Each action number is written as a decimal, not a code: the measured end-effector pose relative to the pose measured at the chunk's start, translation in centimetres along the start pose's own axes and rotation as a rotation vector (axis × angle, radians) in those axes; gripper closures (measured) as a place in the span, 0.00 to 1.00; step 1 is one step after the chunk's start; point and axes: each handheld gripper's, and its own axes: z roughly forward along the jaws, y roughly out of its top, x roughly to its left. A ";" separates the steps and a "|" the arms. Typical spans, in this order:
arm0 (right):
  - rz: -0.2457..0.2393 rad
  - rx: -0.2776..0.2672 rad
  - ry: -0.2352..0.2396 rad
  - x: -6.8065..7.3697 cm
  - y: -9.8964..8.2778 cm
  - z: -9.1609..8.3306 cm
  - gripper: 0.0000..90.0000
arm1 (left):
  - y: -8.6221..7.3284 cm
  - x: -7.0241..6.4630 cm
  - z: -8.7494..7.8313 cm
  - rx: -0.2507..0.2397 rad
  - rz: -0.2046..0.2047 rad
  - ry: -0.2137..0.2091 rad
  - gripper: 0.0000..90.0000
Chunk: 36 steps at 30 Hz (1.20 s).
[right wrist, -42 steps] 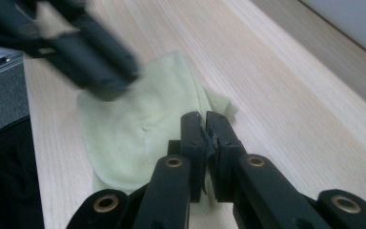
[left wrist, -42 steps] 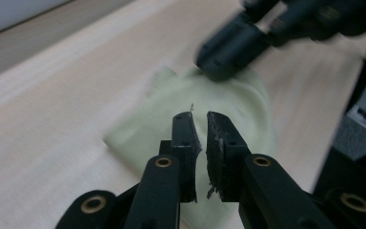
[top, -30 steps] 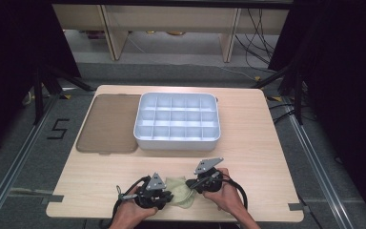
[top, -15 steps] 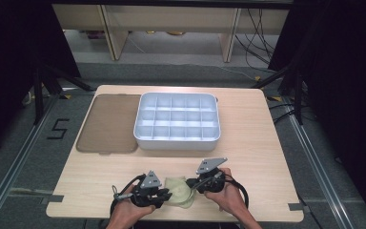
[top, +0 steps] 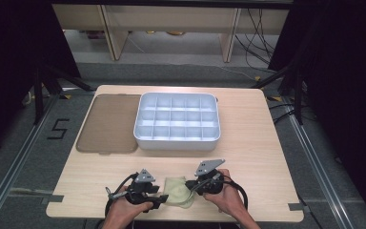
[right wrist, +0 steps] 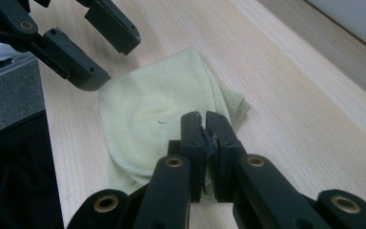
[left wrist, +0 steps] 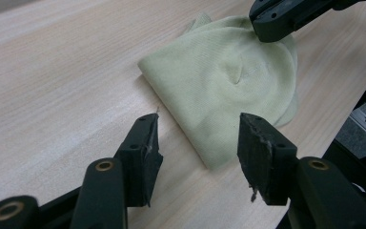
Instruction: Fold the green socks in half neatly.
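Note:
A folded pale yellow-green cloth lies flat on the wooden table near its front edge, between the two hands. My left gripper stands open at the cloth's left side. Its jaws have just been opening, and a corner of the cloth lies between them untouched. My right gripper is shut, its tips pinching the cloth's right edge. The left gripper also shows at the far side of the cloth in the right gripper view.
A white tray with several empty compartments stands at the middle of the table. A flat brown lid lies to its left. The table's front edge runs just under both hands, with dark floor beyond.
The left gripper's jaws have spread apart and let go of the cloth. The right gripper has stayed shut in place.

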 end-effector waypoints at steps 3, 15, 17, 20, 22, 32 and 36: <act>0.003 0.001 0.002 0.0 0.0 0.0 0.96 | 0.0 0.0 0.1 0.014 0.001 -0.018 0.56; -0.009 0.004 0.004 0.3 0.0 0.2 0.96 | 0.1 0.1 1.2 0.042 -0.030 -0.046 0.69; -0.004 0.009 0.007 0.3 0.0 0.2 0.96 | 0.2 0.1 1.3 0.039 -0.015 -0.044 0.72; -0.008 0.008 0.012 0.4 0.0 0.2 0.96 | 0.2 0.2 1.5 0.027 -0.026 -0.044 0.79; -0.023 0.006 0.021 0.3 0.0 0.3 0.96 | 0.1 0.2 1.5 0.021 -0.055 -0.053 0.83; -0.031 -0.012 0.021 0.7 0.1 0.0 0.96 | 0.5 0.3 1.0 -0.039 -0.024 -0.028 0.94; -0.058 -0.015 0.039 1.6 0.3 0.4 0.96 | 0.8 0.0 0.7 -0.047 -0.001 -0.018 0.94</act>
